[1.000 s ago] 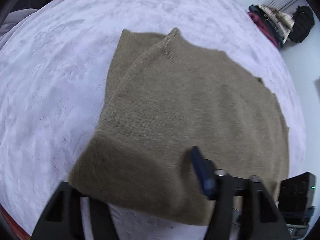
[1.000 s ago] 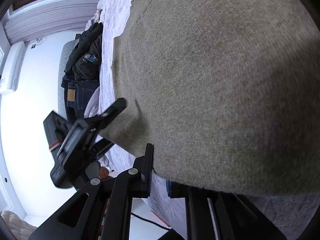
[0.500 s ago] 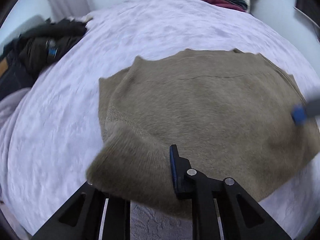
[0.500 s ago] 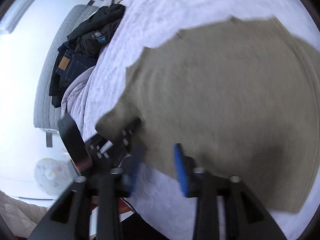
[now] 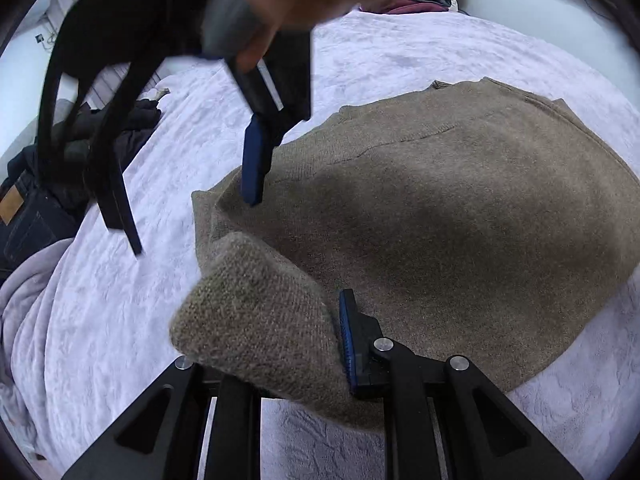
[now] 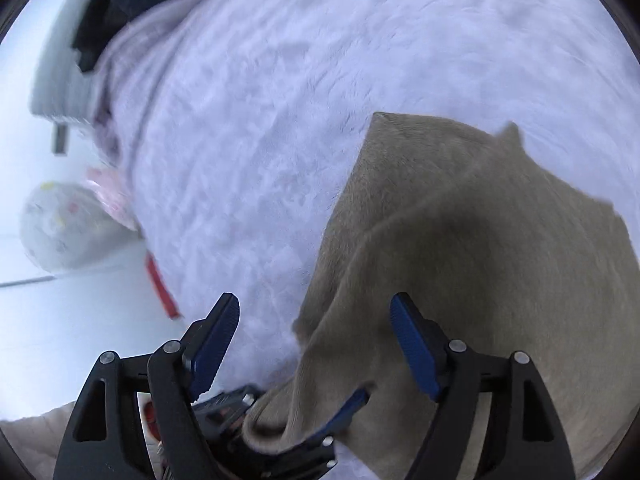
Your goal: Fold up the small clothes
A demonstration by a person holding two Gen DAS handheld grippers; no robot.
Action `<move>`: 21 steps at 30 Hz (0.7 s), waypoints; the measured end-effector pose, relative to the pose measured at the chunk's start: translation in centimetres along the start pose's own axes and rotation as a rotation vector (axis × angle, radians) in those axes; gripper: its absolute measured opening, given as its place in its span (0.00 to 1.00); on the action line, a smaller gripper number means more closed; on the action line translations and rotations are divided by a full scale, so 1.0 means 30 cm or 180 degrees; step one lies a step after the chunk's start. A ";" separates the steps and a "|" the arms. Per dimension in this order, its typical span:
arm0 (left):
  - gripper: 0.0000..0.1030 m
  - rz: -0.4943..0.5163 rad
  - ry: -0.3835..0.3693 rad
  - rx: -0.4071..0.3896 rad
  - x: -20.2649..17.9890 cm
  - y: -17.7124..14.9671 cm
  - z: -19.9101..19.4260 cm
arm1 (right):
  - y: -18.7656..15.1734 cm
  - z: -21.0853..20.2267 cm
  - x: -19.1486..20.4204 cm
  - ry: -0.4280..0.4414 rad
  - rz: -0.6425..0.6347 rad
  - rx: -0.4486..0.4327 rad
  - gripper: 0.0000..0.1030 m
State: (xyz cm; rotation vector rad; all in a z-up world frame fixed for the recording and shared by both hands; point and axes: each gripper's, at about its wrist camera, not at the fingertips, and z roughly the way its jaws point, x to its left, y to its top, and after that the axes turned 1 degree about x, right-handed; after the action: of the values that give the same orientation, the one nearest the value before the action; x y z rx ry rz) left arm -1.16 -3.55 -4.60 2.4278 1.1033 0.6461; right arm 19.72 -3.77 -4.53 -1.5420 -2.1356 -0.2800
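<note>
Going from left to right in the left wrist view, a heap of dark clothes with blue jeans [image 5: 36, 208] is lying at the far edge of the pale lilac plush bedspread [image 5: 132, 320], and next to it the right gripper [image 5: 188, 208] is hanging over the cloth with its jaws spread wide, one blue pad [image 5: 253, 168] just touching or nearly touching the near corner of the taupe knitted sweater [image 5: 460, 216]. That sweater is lying mostly flat on the bedspread, its long axis seemingly running from the lower left toward the upper right of this view, though which end is the neck I cannot tell. At the bottom, the left gripper [image 5: 280, 344] is pinching a thick bunched corner of the sweater, lifted clear of the bed. In the right wrist view the right gripper [image 6: 316, 340] is straddling the sweater's edge [image 6: 480, 280], gripping nothing. The step in hand looks like a fold of the near side across the body; the next move is probably calling for the right gripper to close on its corner, so both corners are travelling together and level.
</note>
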 end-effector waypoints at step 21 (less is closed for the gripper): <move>0.18 -0.0359 -0.0380 -0.0289 0.044 0.104 -0.146 | -0.143 -0.063 -0.078 -0.0338 0.0010 -0.0515 0.14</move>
State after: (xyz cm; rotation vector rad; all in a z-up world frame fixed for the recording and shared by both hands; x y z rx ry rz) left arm -0.99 -3.72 0.93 2.2775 1.1280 0.4973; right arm 16.78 -8.00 -3.58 -1.6846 -2.2391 -0.3863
